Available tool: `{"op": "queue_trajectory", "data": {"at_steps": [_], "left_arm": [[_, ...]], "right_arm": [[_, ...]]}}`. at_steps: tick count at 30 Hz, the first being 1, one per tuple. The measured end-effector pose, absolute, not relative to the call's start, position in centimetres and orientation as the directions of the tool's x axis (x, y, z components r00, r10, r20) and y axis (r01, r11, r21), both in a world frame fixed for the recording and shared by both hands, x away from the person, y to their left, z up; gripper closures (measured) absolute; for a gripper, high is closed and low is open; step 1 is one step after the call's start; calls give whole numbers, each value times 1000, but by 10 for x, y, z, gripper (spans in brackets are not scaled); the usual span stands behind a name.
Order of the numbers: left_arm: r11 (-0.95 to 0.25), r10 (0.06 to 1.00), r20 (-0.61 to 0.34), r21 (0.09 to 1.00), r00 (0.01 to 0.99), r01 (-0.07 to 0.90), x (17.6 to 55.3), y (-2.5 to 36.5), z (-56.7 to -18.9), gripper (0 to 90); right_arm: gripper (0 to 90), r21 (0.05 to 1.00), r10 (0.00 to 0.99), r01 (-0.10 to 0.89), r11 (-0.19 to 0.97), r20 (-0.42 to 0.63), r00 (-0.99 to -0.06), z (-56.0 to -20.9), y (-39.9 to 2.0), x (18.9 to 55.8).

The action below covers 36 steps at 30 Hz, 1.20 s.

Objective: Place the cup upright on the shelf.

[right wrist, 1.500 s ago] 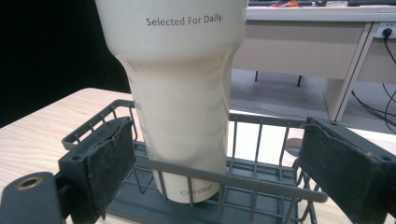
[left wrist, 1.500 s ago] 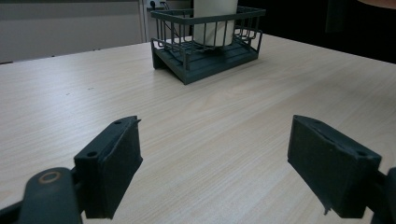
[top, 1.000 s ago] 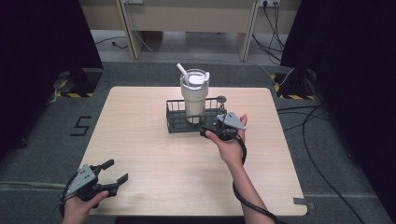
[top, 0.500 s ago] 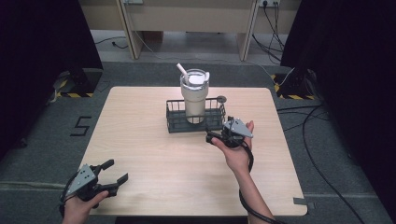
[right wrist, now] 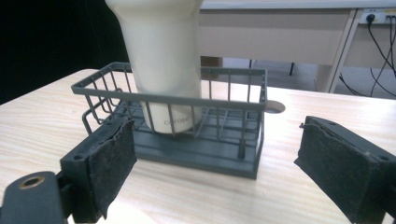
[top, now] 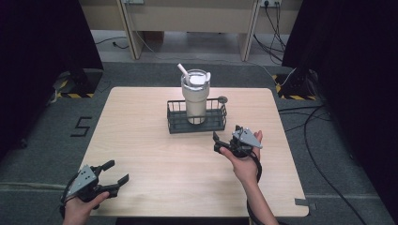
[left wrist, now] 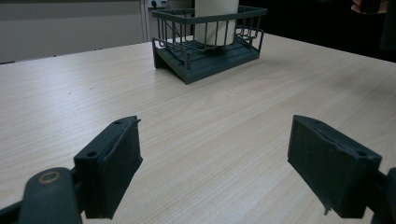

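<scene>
High view: a cream tumbler (top: 195, 97) with a lid and straw stands upright in the left part of a dark wire basket (top: 196, 121) toward the far side of the wooden surface (top: 141, 145). The right gripper (top: 224, 138) hovers just in front of the basket's right corner, jaws spread wide and released — nothing between them. The left gripper (top: 115, 176) sits at the near left corner of the surface, well apart from the basket, its jaws likewise parted and holding nothing.
</scene>
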<state>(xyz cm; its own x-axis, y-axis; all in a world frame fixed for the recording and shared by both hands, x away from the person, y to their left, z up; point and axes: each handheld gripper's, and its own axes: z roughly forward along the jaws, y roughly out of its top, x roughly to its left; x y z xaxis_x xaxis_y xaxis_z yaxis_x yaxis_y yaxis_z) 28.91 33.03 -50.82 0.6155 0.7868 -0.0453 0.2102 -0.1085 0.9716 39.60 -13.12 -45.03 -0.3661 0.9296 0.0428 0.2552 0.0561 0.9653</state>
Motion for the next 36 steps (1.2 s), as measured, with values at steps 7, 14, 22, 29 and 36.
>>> {"op": "queue_trajectory", "data": {"at_steps": [7, 14, 22, 29, 36], "left_arm": [[-109, 788, -45, 972, 615, 210, 289, 330, -508, 165], [-109, 788, -45, 971, 614, 211, 289, 330, -508, 165], [-110, 789, -43, 971, 612, 211, 289, 330, -508, 165], [-110, 789, -44, 971, 613, 211, 289, 330, -508, 165], [-113, 786, -41, 971, 616, 209, 290, 329, -508, 166]], "right_arm": [[121, 961, 934, 274, 50, 52, -354, -458, -139, 385], [123, 957, 940, 285, 49, 52, -337, -466, -147, 375], [125, 953, 944, 299, 48, 54, -325, -474, -153, 366], [128, 948, 947, 316, 48, 57, -317, -484, -156, 360], [136, 945, 947, 324, 48, 60, -314, -487, -157, 359]]}}
